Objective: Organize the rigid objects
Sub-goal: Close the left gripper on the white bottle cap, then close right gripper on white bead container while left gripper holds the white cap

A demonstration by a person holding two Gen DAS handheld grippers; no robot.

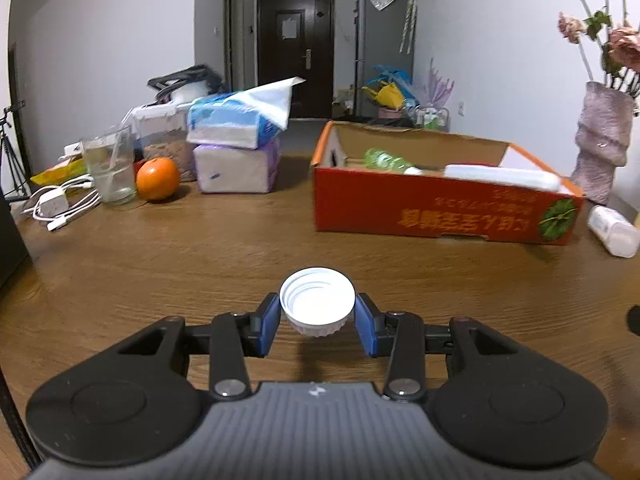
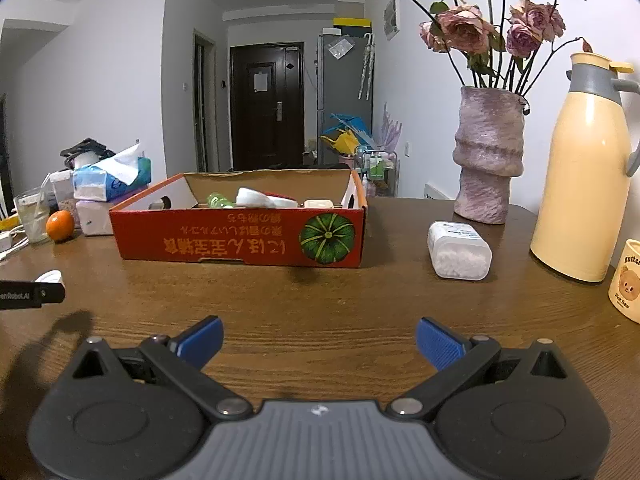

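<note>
We see the left gripper point(image 1: 318, 314) clamped on a white screw cap point(image 1: 317, 301), its 2 blue pads point(image 1: 267, 322) pressing the ribbed sides. The cap sits open side up, so the threads inside show, and it hangs clear of the wooden table point(image 1: 200, 252), with its shadow on the wood below.

The right gripper point(image 2: 319, 342) has its jaws wide apart, nothing between them, low over bare tabletop. At the left edge of the right wrist view we catch the tip of the left gripper with the cap just visible.

Further out on the table stands an orange-red cardboard box point(image 1: 440, 210) printed with a green pumpkin. Inside it lie a green plastic bottle point(image 1: 386, 159) and some white items. Just beside the box's right end lies a white plastic container point(image 2: 459, 250) on its side, and behind that stands a mauve vase point(image 2: 488, 156) of dried roses. A cream thermos jug point(image 2: 580, 176) and a bear mug point(image 2: 626, 280) sit at the far right.

To the left of the box we find 2 stacked tissue packs point(image 1: 236, 148), an orange point(image 1: 157, 179), a drinking glass point(image 1: 109, 166) and white charger cables point(image 1: 60, 208).
</note>
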